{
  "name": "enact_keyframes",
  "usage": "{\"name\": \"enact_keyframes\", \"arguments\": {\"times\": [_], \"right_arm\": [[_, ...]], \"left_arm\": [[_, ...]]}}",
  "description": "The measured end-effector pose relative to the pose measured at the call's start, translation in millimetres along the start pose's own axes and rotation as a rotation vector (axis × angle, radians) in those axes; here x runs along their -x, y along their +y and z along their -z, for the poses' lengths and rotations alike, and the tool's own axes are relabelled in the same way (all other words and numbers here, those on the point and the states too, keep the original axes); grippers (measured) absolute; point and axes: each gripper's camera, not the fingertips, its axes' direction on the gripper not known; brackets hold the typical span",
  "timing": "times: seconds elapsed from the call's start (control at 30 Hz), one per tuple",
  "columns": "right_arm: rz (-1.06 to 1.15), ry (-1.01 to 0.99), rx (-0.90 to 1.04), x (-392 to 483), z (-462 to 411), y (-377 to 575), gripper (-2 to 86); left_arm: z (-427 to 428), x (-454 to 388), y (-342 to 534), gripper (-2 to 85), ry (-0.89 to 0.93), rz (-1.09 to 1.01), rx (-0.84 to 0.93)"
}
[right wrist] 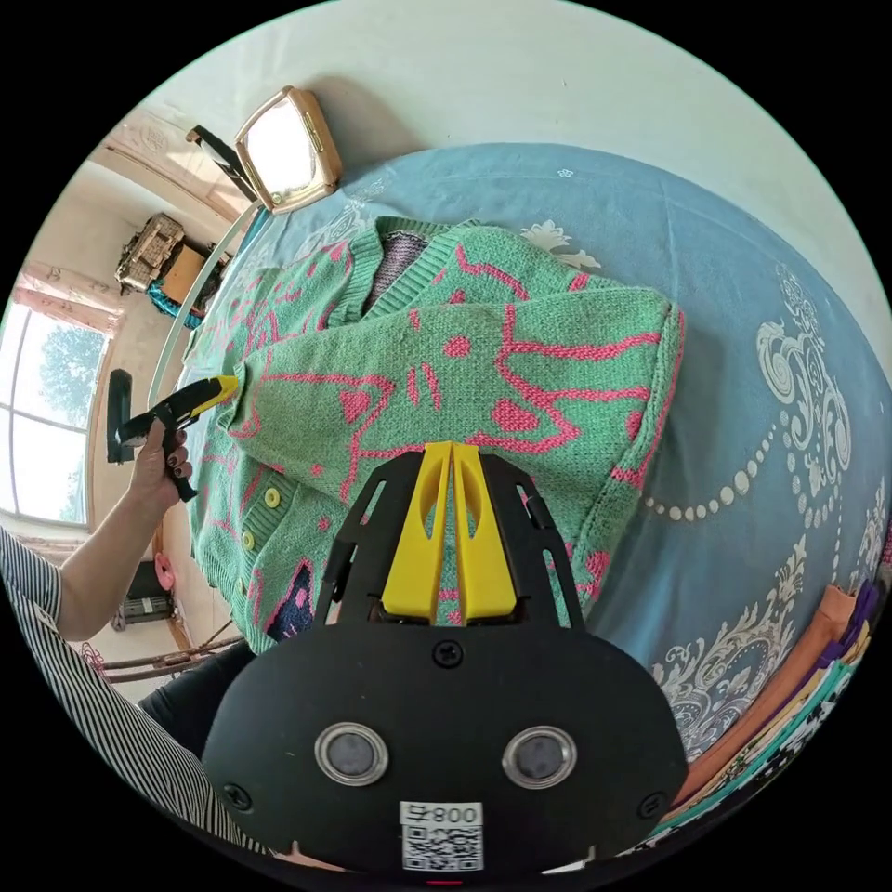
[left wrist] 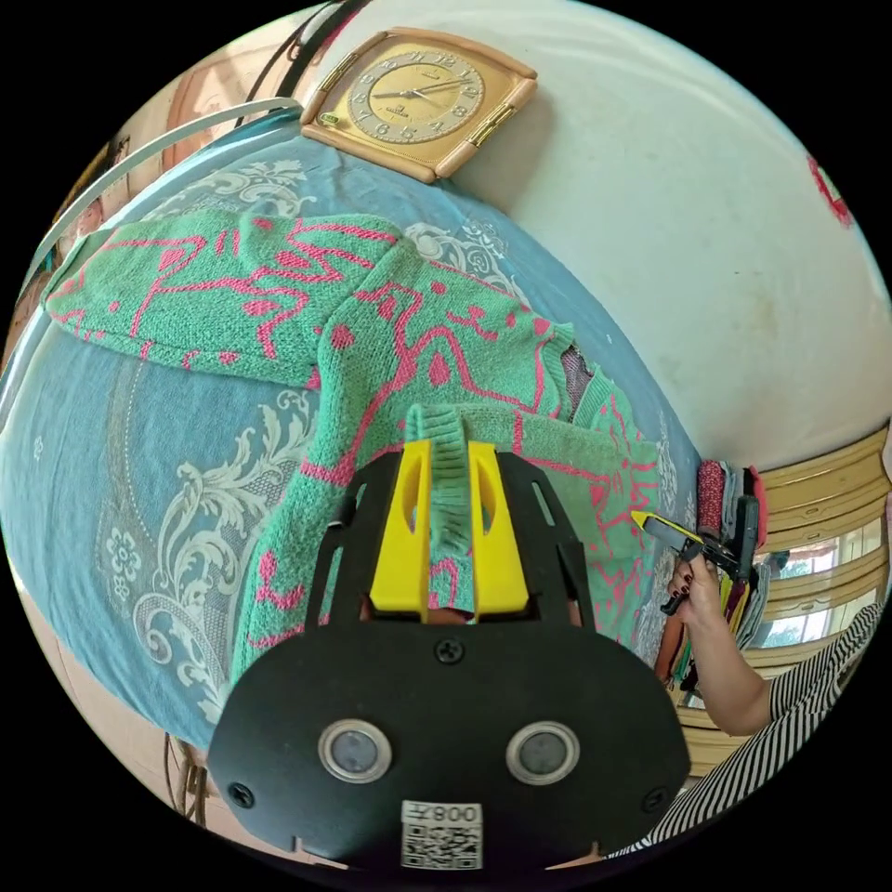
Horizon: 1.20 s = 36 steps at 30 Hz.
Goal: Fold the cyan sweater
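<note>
In the left gripper view, the left gripper point(left wrist: 451, 530) sits nearest, its yellow jaws clamped on a ribbed cuff of the sweater point(left wrist: 400, 353), the knit band standing up between them; beyond the jaws the sweater, green-cyan with pink line patterns, lies spread on a blue cloth point(left wrist: 139, 465) with white scrollwork; one sleeve point(left wrist: 186, 288) stretches flat away toward the left of the view, and the neckline opens toward the right of the view; at the right of the view the right gripper point(left wrist: 650, 522) shows in a hand point(left wrist: 697, 585), its yellow tip touching the sweater's edge, though from here I cannot tell how its jaws stand; a bare forearm and a striped sleeve point(left wrist: 818, 669) follow behind it; farthest off, a gold clock point(left wrist: 418, 98) leans against the white wall at the cloth's far edge.

In the right gripper view, the right gripper point(right wrist: 451, 534) is nearest, its jaws drawn almost together with only a thin strip of sweater point(right wrist: 483, 372) knit pinched between them; ahead, a sleeve is folded across the sweater's body, a row of yellow buttons point(right wrist: 260, 520) running along the front edge near the person; the left gripper point(right wrist: 226, 386) appears at the left of the view in a hand point(right wrist: 163, 460), its yellow tip closed on the end of the folded sleeve; the blue cloth point(right wrist: 762, 418) spreads to the right of the view; stacked coloured fabrics point(right wrist: 799, 688) lie at its lower right edge; the clock point(right wrist: 286, 149) stands at the far edge by the wall; a window point(right wrist: 46, 390) shows at the left of the view.
</note>
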Motion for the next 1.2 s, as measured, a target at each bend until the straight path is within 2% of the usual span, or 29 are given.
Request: {"name": "enact_keyframes", "arguments": {"times": [0.17,0.4,0.63,0.8,0.93,1.1,1.2], "right_arm": [[0.139,-0.082,0.048,52,-22,-25,0.1],[0.294,-0.16,0.005,120,-39,-72,0.2],[0.383,-0.189,0.031,168,-74,-130,1.3],[0.594,-0.115,0.024,213,-91,-163,5.9],[0.72,-0.077,0.185,247,-136,-192,7.4],[0.741,-0.101,0.254,263,-148,-209,4.0],[0.702,-0.159,0.143,265,-116,-219,2.8]], "left_arm": [[13,37,-18,1.1,0.075,0.027,0.062],[87,42,-48,0.4,0.125,-0.067,-0.09],[107,78,-60,3.3,0.122,-0.047,-0.011],[132,105,-30,7.4,0.159,0.01,0.059],[135,133,-14,7.5,0.205,0.116,0.124],[156,155,-31,4.7,0.238,0.126,0.113],[194,160,-46,3.4,0.285,0.083,0.018]]}}
